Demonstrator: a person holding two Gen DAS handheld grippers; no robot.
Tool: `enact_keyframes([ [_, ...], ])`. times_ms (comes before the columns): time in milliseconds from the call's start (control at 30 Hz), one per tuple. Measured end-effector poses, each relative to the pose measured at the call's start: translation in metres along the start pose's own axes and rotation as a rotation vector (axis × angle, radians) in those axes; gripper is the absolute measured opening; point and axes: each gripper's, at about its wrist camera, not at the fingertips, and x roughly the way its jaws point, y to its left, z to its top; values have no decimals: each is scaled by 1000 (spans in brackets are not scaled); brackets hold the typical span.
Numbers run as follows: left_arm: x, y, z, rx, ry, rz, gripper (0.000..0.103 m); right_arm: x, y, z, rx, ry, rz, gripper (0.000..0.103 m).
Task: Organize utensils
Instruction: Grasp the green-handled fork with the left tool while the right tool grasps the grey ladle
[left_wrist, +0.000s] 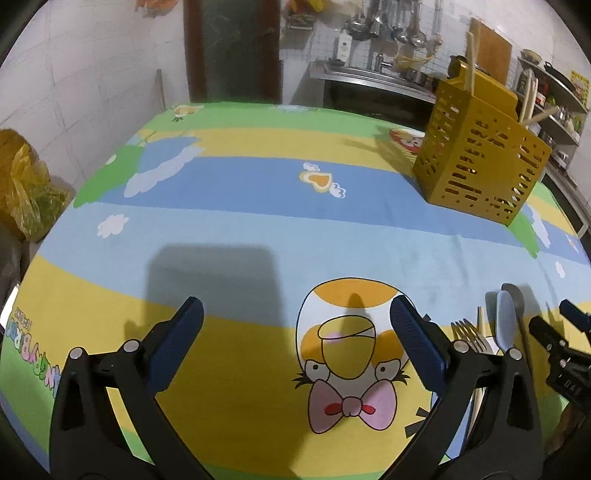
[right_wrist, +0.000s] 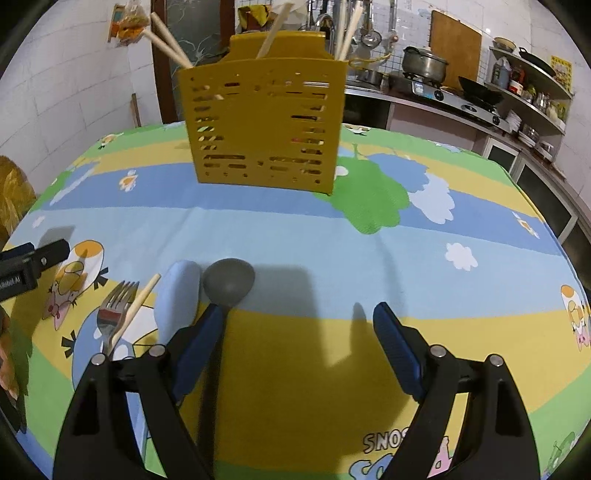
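Both the left gripper (left_wrist: 295, 314) and right gripper (right_wrist: 299, 319) hang with jaws released, nearing the loose fork (right_wrist: 114, 310) and spoons in front of the yellow caddy (right_wrist: 264, 122), likely their destination.

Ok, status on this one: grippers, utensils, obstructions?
Left gripper open, empty. Right gripper open, empty, beside grey spoon. Blue spoon, fork, chopstick on cloth; yellow holder unobstructed.

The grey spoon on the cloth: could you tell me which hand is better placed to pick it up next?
Probably the right: its open tongs hover right beside the grey spoon, while the left tongs sit over bare cloth, farther away.
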Motion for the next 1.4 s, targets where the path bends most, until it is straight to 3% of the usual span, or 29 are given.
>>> enact_keyframes([
  [100,-1,0,0,-4,0,0,98,5,5,1,-9,21,5,81],
  [367,-3,-8,-3,38,-14,15,98,22,20,13,-5,62,39,64],
  [533,-2,-9,-3,46,-8,11,98,29,30,22,0,61,57,36],
  [733,-2,-18,-6,66,5,-20,98,20,20,20,5,54,67,36],
  [1000,-14,-56,-10,90,47,-67,98,6,-41,2,56,67,-30,36],
  [1267,-8,-97,-23,101,121,-55,97,1,-64,-10,93,40,-31,36],
  [1400,-7,-104,-24,97,129,-52,83,0,-71,-10,123,29,-7,36],
])
